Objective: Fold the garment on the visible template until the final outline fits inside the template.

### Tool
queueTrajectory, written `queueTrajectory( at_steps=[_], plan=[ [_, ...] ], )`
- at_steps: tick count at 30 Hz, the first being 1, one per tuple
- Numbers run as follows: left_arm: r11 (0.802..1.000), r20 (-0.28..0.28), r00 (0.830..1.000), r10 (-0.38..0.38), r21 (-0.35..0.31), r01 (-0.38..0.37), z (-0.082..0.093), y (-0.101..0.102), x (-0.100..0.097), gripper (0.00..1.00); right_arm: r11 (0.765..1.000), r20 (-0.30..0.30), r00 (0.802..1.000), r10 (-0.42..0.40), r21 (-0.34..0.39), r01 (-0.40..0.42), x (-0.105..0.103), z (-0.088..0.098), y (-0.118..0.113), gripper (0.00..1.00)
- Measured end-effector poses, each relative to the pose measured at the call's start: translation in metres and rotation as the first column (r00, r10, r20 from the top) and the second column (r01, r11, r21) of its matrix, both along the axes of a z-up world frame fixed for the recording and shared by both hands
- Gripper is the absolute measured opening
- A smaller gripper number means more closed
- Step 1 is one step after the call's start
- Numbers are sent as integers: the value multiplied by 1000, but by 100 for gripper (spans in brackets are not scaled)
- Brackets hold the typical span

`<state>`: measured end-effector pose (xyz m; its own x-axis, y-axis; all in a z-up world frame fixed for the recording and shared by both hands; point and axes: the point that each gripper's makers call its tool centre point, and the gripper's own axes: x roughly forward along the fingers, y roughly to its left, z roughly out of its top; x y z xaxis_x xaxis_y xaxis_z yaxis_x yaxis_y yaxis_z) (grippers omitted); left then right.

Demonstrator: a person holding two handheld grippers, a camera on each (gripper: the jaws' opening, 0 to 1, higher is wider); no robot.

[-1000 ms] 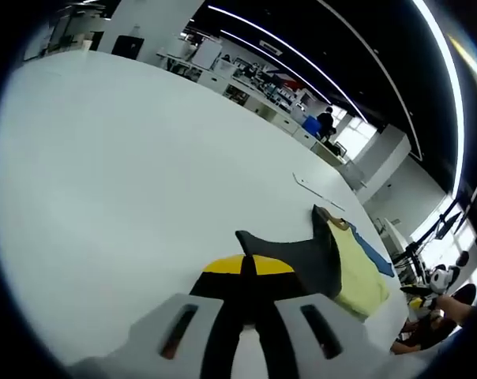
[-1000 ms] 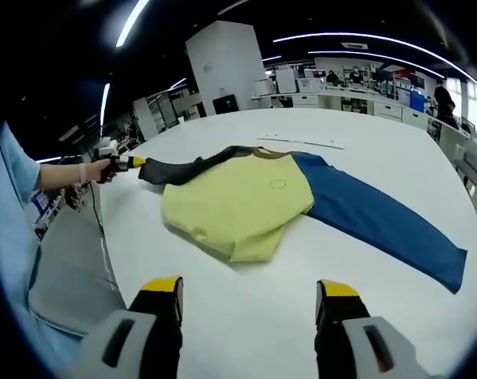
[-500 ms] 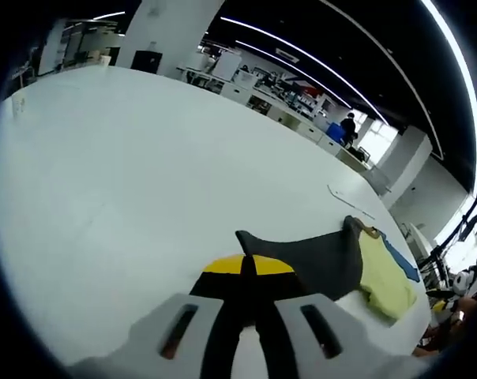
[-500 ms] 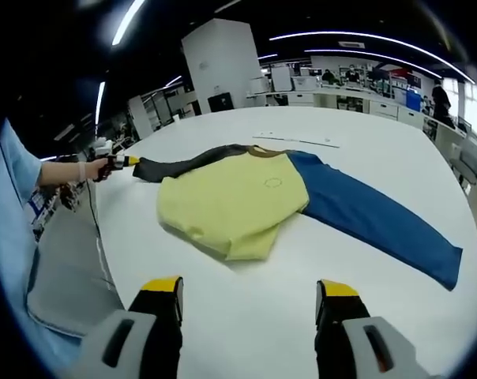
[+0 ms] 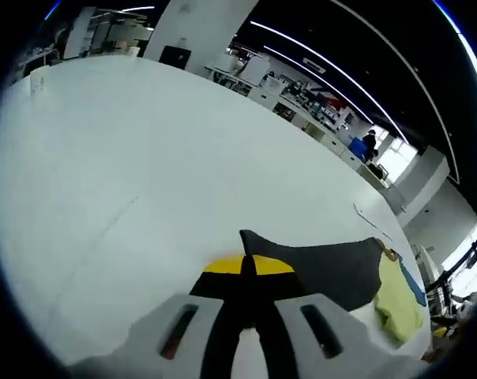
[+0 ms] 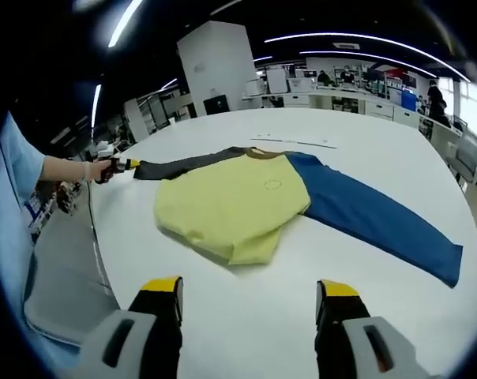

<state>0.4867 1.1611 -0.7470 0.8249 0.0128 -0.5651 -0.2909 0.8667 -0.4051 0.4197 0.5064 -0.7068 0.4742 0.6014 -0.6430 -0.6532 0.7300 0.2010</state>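
Note:
A long-sleeved shirt lies flat on the white table (image 6: 365,142), with a yellow body (image 6: 230,209), a blue sleeve (image 6: 373,221) spread to the right and a dark grey sleeve (image 6: 183,164) stretched to the left. My left gripper (image 5: 248,264) is shut on the cuff end of the dark grey sleeve (image 5: 325,268), and the yellow body (image 5: 398,300) trails beyond it. In the right gripper view the left gripper (image 6: 116,165) sits at the table's left edge in a person's hand. My right gripper (image 6: 249,288) hovers open over the near table, short of the shirt's hem.
A thin pale strip (image 6: 294,140) lies on the table beyond the collar. A grey surface (image 6: 61,276) and a person's light blue sleeve (image 6: 9,205) are at the left. Bare table (image 5: 144,158) spreads ahead of the left gripper. Office desks stand far behind.
The left gripper has drawn the dark sleeve further out from the body, so it lies longer and straighter. The right gripper has stayed open in place.

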Motion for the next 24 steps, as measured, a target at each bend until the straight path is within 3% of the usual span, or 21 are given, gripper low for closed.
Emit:
queueTrajectory(
  at_steps=[4, 6, 12, 16, 24],
  plan=[
    [999, 7, 1000, 23, -31, -23, -1, 0, 5, 0, 1000, -1, 1000, -9, -7, 9, -1, 0, -6, 68],
    [1000, -13, 999, 30, -2, -30, -4, 4, 5, 0, 1000, -4, 1000, -21, -9, 21, -2, -1, -10, 68],
    [999, -26, 999, 45, -5, -45, -7, 5, 7, 0, 999, -13, 999, -41, -9, 40, -4, -4, -16, 68],
    [998, -70, 996, 53, -28, -55, -15, 2, 2, 0, 999, -23, 999, -36, -12, 36, -6, -6, -15, 68],
    [997, -26, 1000, -14, 69, 16, -5, 2, -1, 2, 999, -19, 999, -32, 1, 32, -4, -6, -12, 68]
  ],
)
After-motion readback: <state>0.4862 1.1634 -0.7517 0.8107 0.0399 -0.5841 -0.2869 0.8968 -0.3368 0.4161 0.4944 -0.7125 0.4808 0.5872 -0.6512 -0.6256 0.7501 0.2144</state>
